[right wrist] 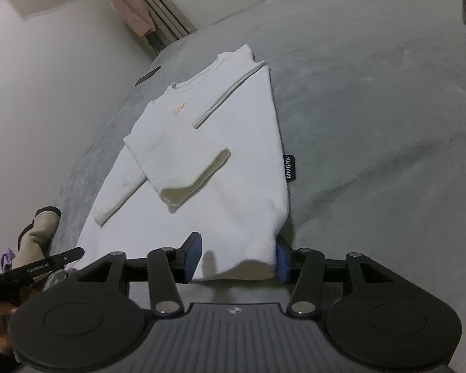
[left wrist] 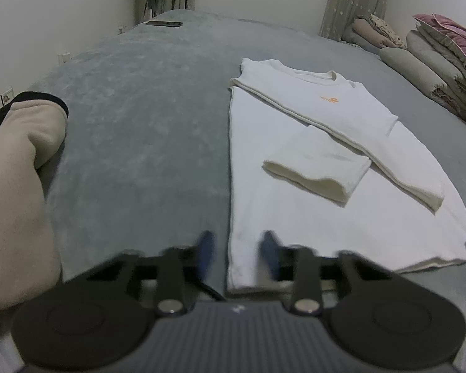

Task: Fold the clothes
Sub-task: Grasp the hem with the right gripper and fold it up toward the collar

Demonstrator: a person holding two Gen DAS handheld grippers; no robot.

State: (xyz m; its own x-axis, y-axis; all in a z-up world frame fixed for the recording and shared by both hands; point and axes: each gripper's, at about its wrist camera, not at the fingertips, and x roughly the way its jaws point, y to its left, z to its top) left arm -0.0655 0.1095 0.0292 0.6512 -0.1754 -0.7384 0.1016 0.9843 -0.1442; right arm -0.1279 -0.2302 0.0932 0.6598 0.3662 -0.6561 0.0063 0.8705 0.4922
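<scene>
White sweatshirt (left wrist: 310,211) hem partly hidden | left tool (left wrist: 237,256) blurred, apart | right tool (right wrist: 237,259) apart, straddling hem corner

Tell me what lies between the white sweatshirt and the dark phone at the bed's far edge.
Nothing: in the left wrist view only bare grey bedspread stretches between the white sweatshirt and the phone. The right wrist view agrees.

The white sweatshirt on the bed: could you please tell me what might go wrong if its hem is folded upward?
The folded sleeves lie loose across the front; lifting the hem could slide them askew.
The right gripper stands open around just the hem's corner, so a thin bite may slip.
The left gripper straddles the other corner's edge and may catch only one layer.
</scene>
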